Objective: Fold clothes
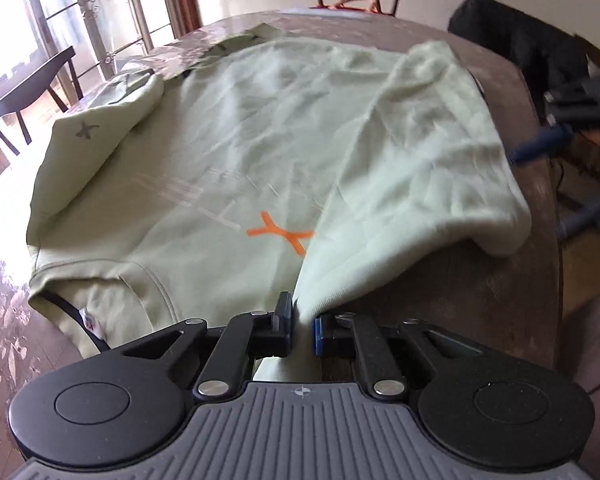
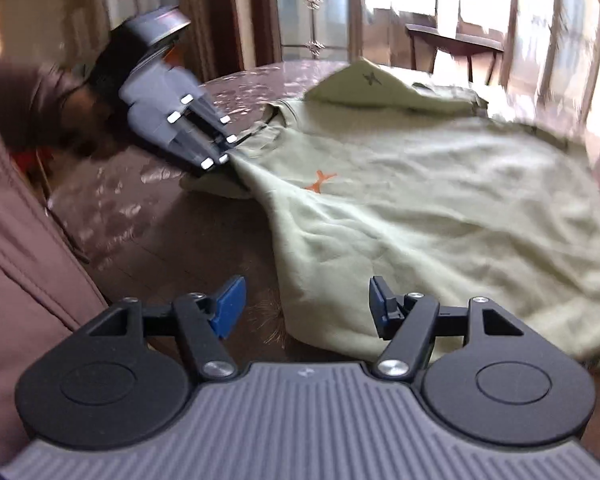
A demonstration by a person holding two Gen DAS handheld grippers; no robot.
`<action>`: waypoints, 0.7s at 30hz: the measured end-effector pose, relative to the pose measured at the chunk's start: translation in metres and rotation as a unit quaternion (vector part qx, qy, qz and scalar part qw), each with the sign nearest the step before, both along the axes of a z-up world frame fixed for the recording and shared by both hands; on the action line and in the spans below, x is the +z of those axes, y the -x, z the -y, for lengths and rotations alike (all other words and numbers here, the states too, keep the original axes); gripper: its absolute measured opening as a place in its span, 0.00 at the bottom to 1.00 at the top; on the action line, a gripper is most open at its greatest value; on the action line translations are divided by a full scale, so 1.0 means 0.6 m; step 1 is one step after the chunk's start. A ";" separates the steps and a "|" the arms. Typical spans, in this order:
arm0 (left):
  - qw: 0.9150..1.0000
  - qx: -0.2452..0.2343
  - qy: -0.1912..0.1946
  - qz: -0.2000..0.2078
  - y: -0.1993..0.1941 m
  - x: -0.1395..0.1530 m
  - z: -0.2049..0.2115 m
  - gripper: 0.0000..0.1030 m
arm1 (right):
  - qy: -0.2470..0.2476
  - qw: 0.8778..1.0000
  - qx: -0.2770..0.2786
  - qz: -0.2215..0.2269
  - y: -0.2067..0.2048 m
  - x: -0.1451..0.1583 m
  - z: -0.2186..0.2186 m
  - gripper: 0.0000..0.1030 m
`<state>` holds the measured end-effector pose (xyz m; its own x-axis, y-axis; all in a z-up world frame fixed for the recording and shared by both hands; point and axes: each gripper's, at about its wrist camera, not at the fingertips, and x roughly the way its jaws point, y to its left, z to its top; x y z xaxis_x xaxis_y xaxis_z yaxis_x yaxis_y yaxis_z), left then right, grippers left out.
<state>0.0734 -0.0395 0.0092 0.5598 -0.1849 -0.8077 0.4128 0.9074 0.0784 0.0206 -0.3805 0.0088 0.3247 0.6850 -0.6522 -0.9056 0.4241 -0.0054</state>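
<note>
Left gripper [image 1: 302,326] pinches the shirt's [image 1: 228,152] folded-over edge on the table [image 1: 480,280].

Open right tongs [image 2: 306,306] above green shirt [image 2: 440,208] edge

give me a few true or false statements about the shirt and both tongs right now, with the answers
1. The left tongs are shut on a pinch of the green shirt. True.
2. The right tongs grip the shirt's edge. False: they stand open, the shirt's edge lying between them but not pinched.
3. The shirt bears an orange X mark. True.
4. The shirt hangs on a chair. False: it lies spread on the brown table.
5. One sleeve is folded onto the shirt's body. True.
</note>
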 end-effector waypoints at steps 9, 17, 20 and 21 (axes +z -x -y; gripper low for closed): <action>0.997 -0.066 -0.043 -0.014 0.022 0.009 0.004 0.09 | 0.038 0.997 -0.024 -0.070 -0.023 -0.029 -0.037 0.20; 0.994 -0.056 -0.081 -0.053 0.095 -0.004 -0.031 0.30 | -0.028 0.989 -0.071 -0.128 -0.075 0.025 0.071 0.67; 0.995 -0.014 -0.079 -0.052 0.110 0.017 -0.057 0.41 | -0.035 0.989 -0.083 -0.114 -0.112 0.053 0.090 0.69; 0.995 -0.002 -0.084 -0.051 0.117 0.023 -0.065 0.43 | -0.036 0.990 -0.084 -0.109 -0.126 0.063 0.091 0.70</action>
<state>0.0034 -0.0004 0.0232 0.4732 -0.0451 -0.8798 0.4305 0.8832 0.1862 0.0963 -0.4351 0.0466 0.2949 0.6813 -0.6699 -0.7992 0.5601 0.2179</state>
